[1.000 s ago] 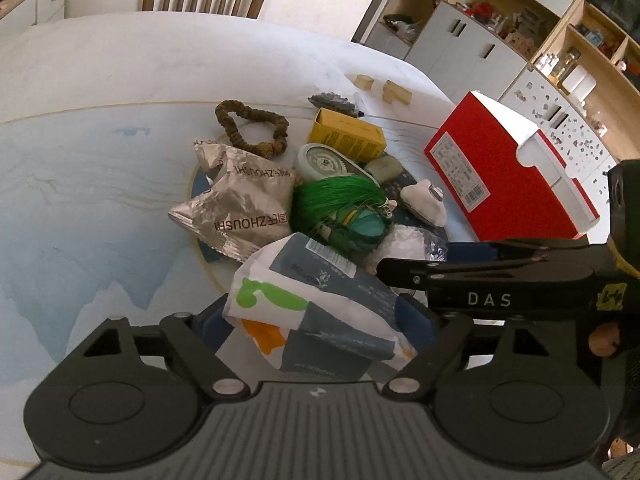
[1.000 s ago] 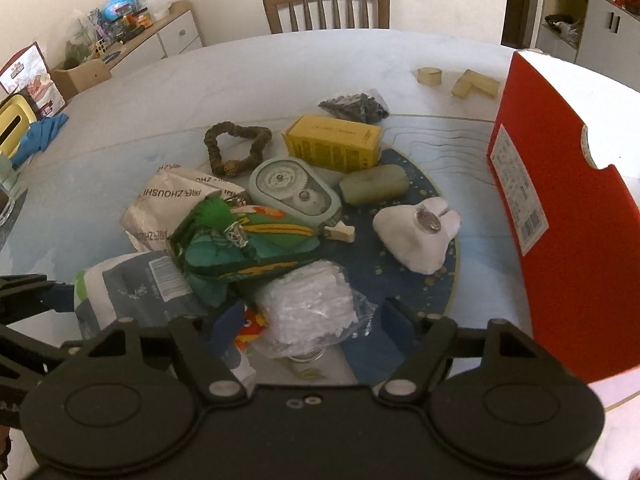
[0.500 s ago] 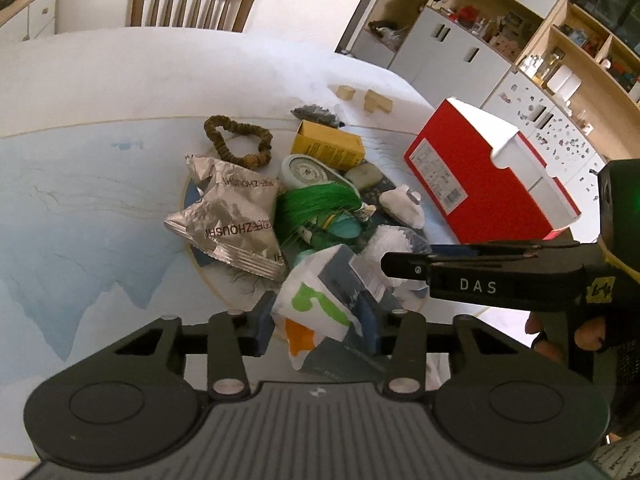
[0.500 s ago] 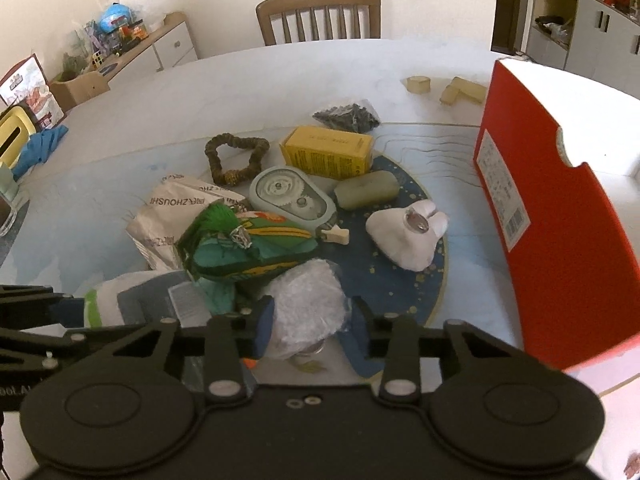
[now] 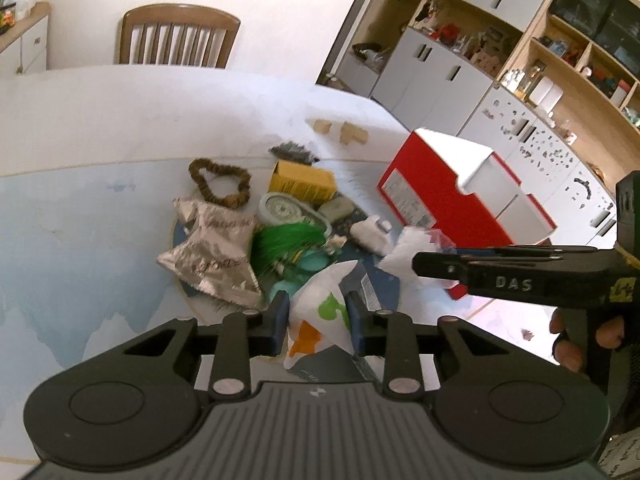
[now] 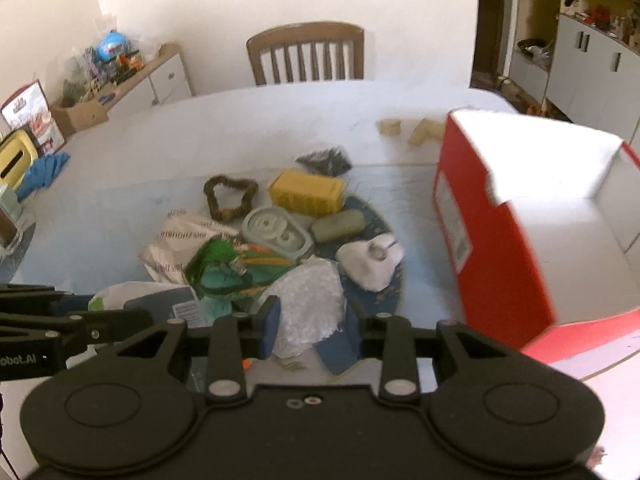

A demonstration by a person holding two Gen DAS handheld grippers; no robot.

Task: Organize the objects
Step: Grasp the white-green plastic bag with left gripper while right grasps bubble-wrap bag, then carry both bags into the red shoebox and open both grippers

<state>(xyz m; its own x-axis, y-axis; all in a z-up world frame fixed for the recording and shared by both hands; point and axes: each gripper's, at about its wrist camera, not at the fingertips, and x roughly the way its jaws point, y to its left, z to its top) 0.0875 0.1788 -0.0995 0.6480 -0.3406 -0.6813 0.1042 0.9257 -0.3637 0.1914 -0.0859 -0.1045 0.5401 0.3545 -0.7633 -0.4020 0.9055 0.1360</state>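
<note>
My left gripper [image 5: 318,322] is shut on a white packet [image 5: 324,312] with green and orange print and holds it above the table. My right gripper [image 6: 310,328] is shut on a clear bag of white stuff [image 6: 310,300], also lifted; it shows in the left wrist view [image 5: 404,254]. On the table lies a pile: a silver snack bag [image 5: 216,254], a green tasselled toy [image 6: 228,266], a yellow box [image 6: 308,194], a pale round case [image 6: 276,234], a brown ring [image 6: 230,198] and a white lump [image 6: 370,262]. An open red box [image 6: 520,216] stands at the right.
A dark round mat [image 6: 384,300] lies under the pile. A dark small bag [image 6: 326,160] and wooden blocks [image 6: 426,134] lie farther back. A chair [image 6: 306,54] stands behind the table. Cabinets [image 5: 480,72] line the right wall.
Both grippers have closed, the left on the white packet and the right on the clear bag, and both have risen away from the pile with them.
</note>
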